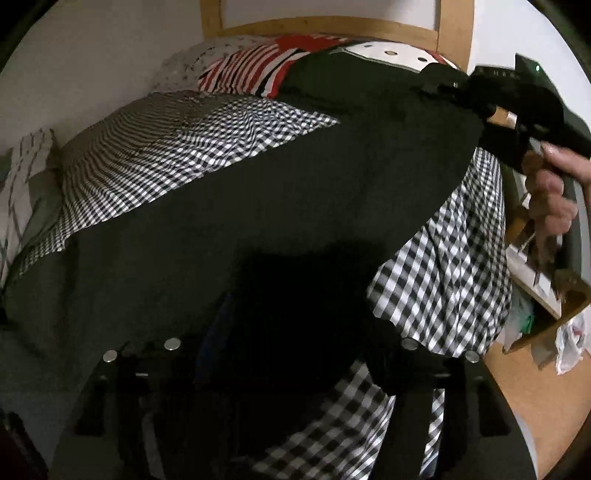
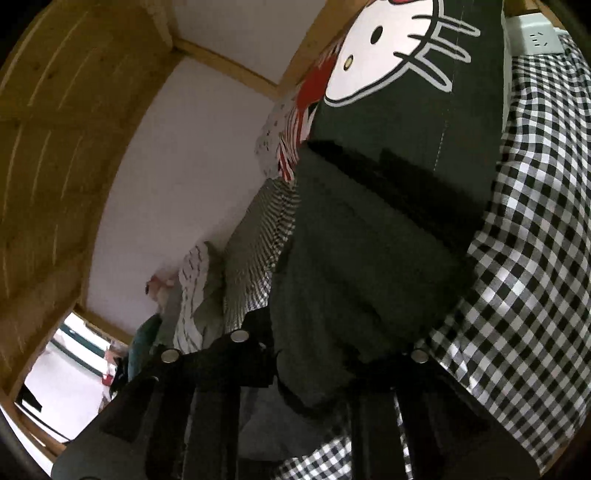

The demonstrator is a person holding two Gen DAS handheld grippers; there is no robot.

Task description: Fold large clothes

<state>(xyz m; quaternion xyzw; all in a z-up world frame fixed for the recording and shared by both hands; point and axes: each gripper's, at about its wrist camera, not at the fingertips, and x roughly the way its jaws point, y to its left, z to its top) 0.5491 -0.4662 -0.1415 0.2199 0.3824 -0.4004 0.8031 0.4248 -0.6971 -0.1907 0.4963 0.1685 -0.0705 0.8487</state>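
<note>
- Bed [image 1: 229, 125] w/ black-and-white checked cover [image 1: 443, 280] fills both views — wooden frame [image 1: 332, 27] and pale wall [image 1: 85, 59] behind it.
- Dark garment [image 1: 258, 206] is stretched across the bed, lifted by two corners; in the right wrist view the same cloth [image 2: 351, 266] hangs in a bunched fold from the claw, over the checked cover [image 2: 524, 258].
- Dark pillow w/ white cartoon cat face [image 2: 388, 48] lies at the head of the bed, a red-and-white striped cushion [image 1: 251, 74] beside it.
- Grey-and-white pillow [image 1: 26, 192] sits at the bed's far left edge, against the wall.
- Right claw [image 1: 439, 85], seen from the left wrist view, is clenched on the garment's far corner — the person's hand [image 1: 550, 195] wraps its handle.
- Same right claw [image 2: 314, 365] up close: fingers pinch a wad of the dark cloth between them.
- Left claw [image 1: 291, 350] grips the near edge of the garment; cloth is bunched dark between its fingers, so the pinch itself is in shadow.
- White wall socket [image 2: 535, 37] shows at top right, by the bed head.
</note>
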